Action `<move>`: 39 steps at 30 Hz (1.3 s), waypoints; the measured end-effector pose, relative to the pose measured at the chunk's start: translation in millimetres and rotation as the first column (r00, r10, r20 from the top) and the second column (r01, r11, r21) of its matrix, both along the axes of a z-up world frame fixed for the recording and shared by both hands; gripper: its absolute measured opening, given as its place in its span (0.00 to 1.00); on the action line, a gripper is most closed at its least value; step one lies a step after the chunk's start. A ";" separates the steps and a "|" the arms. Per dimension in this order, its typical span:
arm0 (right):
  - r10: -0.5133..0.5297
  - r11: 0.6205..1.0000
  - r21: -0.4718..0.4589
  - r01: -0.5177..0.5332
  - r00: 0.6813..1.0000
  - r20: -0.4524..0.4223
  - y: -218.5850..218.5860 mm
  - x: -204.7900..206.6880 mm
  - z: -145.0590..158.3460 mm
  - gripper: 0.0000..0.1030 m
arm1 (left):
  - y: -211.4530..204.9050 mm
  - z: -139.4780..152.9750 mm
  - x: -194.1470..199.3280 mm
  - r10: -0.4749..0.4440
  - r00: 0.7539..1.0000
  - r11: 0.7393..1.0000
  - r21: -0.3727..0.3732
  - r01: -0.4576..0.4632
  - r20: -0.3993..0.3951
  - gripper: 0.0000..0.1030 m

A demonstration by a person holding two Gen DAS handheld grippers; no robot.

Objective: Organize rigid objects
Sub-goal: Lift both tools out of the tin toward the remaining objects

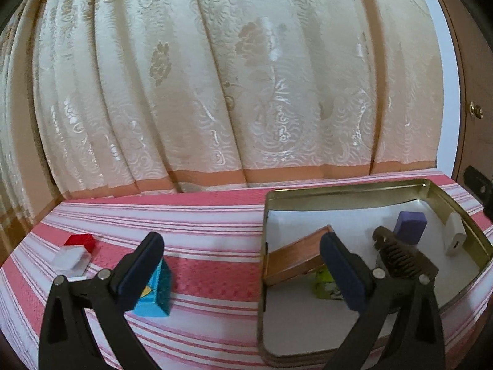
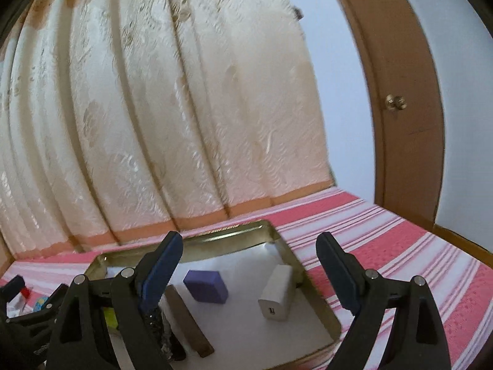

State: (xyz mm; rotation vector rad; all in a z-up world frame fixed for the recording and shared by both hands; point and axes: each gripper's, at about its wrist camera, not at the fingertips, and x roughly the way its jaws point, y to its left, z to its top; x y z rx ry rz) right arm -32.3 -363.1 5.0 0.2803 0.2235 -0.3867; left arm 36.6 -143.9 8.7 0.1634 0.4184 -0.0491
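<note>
Left wrist view: left gripper (image 1: 242, 265) has its jaws spread wide with nothing between the pads.
Tin: gold metal tin (image 1: 345, 189) lined with white paper sits on the striped bedspread (image 1: 200, 219) toward its right edge, near the curtain (image 1: 215, 77).
Already inside: copper flat case (image 1: 297, 254) leaning on the tin's left wall, green box (image 1: 323, 282) under it, purple block (image 1: 411, 225), white charger (image 1: 454, 236) against the right wall, and a dark clip (image 1: 397, 254).
Still outside: blue box (image 1: 158, 293) lies just behind the left finger, on the bedspread left of the tin; red block (image 1: 80, 240) and a clear white packet (image 1: 71, 259) lie nearer the left edge.
Step in hand, as I judge it: fetch the blue box, the nearest loose item.
How to do it well: swing left until the box is centred between the pads, come down on its flat sides, and close squarely so it does not twist out.
Right wrist view: right gripper (image 2: 249, 274) is also opened wide and empty, hovering over the tin's near side.
Contents here: purple block and white charger stand apart on the paper; a brown strip (image 2: 188, 323) lies by the left finger.
Caution: keep the right gripper clear of the tin's left wall, where the left one must drop the box, ideally on the bare paper at the near side.
</note>
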 end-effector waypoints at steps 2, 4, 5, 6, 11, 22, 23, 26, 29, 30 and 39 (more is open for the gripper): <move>-0.015 1.000 0.007 0.015 1.000 0.002 1.4 -2.6 0.0 0.87 | 2.3 -0.7 -1.5 -0.004 1.000 1.000 0.009 0.004 -0.001 1.00; -0.025 1.000 0.001 0.026 1.000 -0.006 5.2 -3.7 0.1 0.87 | 4.2 -1.2 -2.6 -0.008 1.000 1.000 0.010 0.008 -0.001 1.00; -0.032 0.999 -0.007 0.032 0.999 -0.005 7.4 -5.0 0.8 0.87 | 4.6 -1.0 -3.8 -0.011 1.000 1.000 0.009 0.011 0.000 1.00; -0.040 0.999 -0.019 0.040 0.999 0.001 10.3 -6.8 1.8 0.87 | 5.5 -0.8 -4.4 -0.015 1.000 1.000 0.007 0.014 0.001 1.00; -0.042 0.999 -0.023 0.042 0.999 0.000 17.9 -12.5 2.7 0.87 | 12.4 -1.5 -5.6 -0.022 1.000 1.000 -0.008 0.022 -0.014 1.00; -0.059 0.998 0.001 0.059 0.998 0.004 35.9 -22.3 2.1 0.87 | 34.8 -3.1 -7.1 -0.036 0.998 0.999 -0.028 0.034 -0.059 1.00; -0.055 0.998 -0.001 0.055 0.998 0.004 39.1 -23.0 2.3 0.87 | 37.7 -3.3 -6.8 -0.036 0.997 0.999 -0.031 0.034 -0.064 1.00; -0.041 0.999 -0.017 0.041 0.999 0.007 51.3 -23.6 3.4 0.87 | 45.5 -3.7 -6.1 -0.035 0.996 0.999 -0.035 0.033 -0.076 1.00; -0.022 0.999 -0.023 0.022 1.000 0.009 63.3 -23.3 4.4 0.87 | 53.2 -4.0 -5.4 -0.029 0.996 0.999 -0.039 0.026 -0.081 1.00; -0.016 1.000 -0.025 0.017 1.000 0.009 67.3 -23.1 4.6 0.87 | 55.4 -4.1 -5.3 -0.026 0.996 0.999 -0.038 0.023 -0.082 1.00; 0.030 0.999 -0.029 -0.029 1.000 0.006 102.2 -19.5 6.4 0.87 | 81.0 -3.3 -2.5 0.005 0.997 0.999 -0.031 -0.008 -0.081 1.00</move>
